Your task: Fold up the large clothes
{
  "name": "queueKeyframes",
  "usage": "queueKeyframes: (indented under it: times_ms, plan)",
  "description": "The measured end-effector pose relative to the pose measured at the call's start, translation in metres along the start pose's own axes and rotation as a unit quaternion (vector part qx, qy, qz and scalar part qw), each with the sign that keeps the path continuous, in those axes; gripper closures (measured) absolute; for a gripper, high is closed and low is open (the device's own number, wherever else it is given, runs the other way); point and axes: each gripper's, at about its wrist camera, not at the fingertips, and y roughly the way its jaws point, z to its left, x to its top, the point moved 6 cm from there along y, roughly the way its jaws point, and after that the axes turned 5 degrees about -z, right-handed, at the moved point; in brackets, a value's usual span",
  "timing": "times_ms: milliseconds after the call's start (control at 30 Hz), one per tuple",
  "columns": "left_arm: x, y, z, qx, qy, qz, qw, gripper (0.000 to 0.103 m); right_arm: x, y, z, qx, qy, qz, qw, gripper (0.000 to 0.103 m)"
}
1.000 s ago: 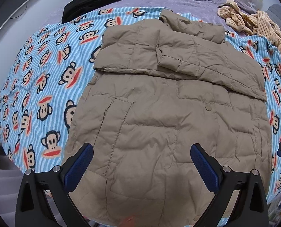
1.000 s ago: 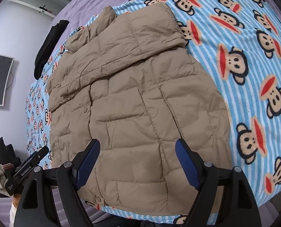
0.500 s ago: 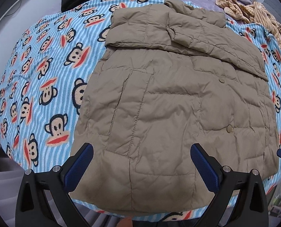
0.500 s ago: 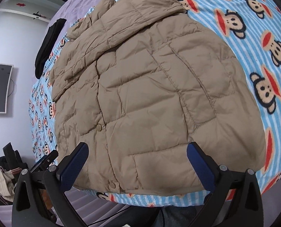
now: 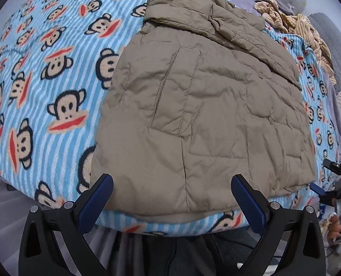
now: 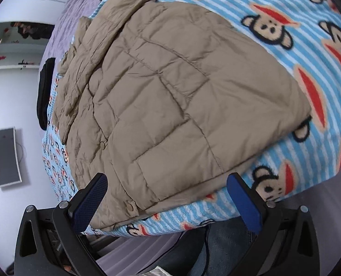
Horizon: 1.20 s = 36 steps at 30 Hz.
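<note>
Lying flat on a monkey-print blanket that covers the bed, the tan quilted jacket has its sleeves folded across the chest and its hem toward the near edge of the bed. Left wrist view: the left hand-held gripper is released, its two blue-padded fingers spread wide on either side of the hem's left portion, neither visibly touching the fabric; the hem lies just ahead of and between them. Only this view shows the striped beige garment heaped at the far right of the bed and, at the right margin, part of the right hand-held gripper with fingertips of the person's hand holding it. Right wrist view: the right hand-held gripper is likewise released, fingers well apart, framing the hem corner with its snap button; the left finger overlaps the jacket's edge in the picture, though contact cannot be told. Only this view shows the black garment at the far side of the bed, a wall-mounted screen, and a shelf.
</note>
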Motion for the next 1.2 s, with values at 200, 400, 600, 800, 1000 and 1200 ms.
queueKeyframes:
  times_ms: [200, 400, 600, 800, 1000, 1200]
  plan:
    - [-0.033, 0.004, 0.025, -0.100, -0.045, 0.057, 0.9923, 0.001, -0.002, -0.010, -0.048, 0.005, 0.086, -0.009, 0.996, 0.000]
    - [-0.051, 0.025, 0.025, -0.150, -0.099, 0.082, 0.9803, 0.001, -0.002, -0.003, -0.072, 0.031, 0.141, -0.017, 0.989, 0.000]
    - [-0.038, 0.045, 0.011, -0.178, -0.127, 0.079, 0.9726, 0.001, 0.008, 0.005, -0.071, 0.052, 0.150, -0.036, 0.987, 0.000]
    - [-0.025, 0.062, 0.002, -0.166, -0.136, 0.079, 0.9736, 0.001, 0.021, 0.019, -0.067, 0.060, 0.159, -0.041, 0.985, 0.000]
    - [-0.014, 0.060, -0.007, -0.145, -0.118, 0.059, 0.9805, 0.030, 0.026, 0.027, -0.059, 0.078, 0.167, -0.039, 0.982, 0.020]
    - [0.002, 0.053, -0.005, -0.148, -0.115, 0.036, 0.9817, 0.082, 0.027, 0.028, -0.061, 0.079, 0.168, -0.031, 0.982, 0.088]
